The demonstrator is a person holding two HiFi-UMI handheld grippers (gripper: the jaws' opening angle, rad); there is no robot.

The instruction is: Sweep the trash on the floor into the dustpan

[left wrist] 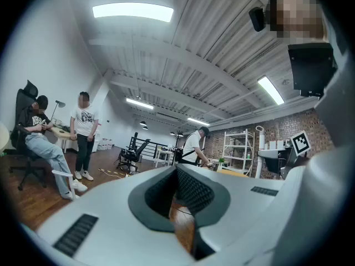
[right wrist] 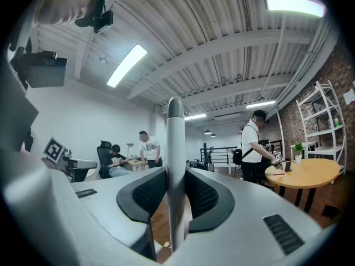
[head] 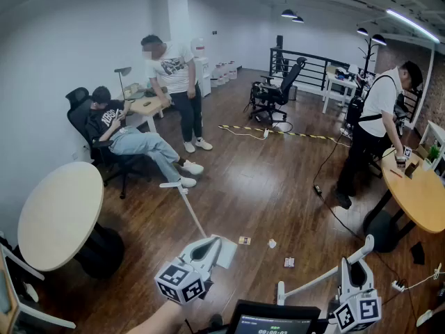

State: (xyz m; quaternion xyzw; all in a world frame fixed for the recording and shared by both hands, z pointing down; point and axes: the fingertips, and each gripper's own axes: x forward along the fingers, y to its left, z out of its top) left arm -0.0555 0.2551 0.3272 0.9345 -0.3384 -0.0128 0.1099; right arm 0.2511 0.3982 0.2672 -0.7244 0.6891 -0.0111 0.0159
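Note:
Three small scraps of trash (head: 245, 241), (head: 272, 243), (head: 288, 261) lie on the dark wood floor ahead of me. My left gripper (head: 208, 245) (left wrist: 178, 173) hovers just left of them, shut, with nothing visible between its pads. A thin white stick with a T-shaped end (head: 182, 204) (left wrist: 64, 177) runs from under it towards the seated person. A white flat piece (head: 227, 251) lies beside its tip. My right gripper (head: 355, 273) (right wrist: 175, 176) is shut on a long white handle (head: 316, 278) (right wrist: 175, 148), which stands upright between the pads. Its lower end is hidden.
A round table (head: 59, 214) stands at left. A seated person (head: 132, 141) and a standing one (head: 174, 82) are ahead on the left. Another person (head: 375, 117) stands by a wooden table (head: 424, 193) at right. A cable (head: 327, 186) crosses the floor. An office chair (head: 278, 92) stands further back.

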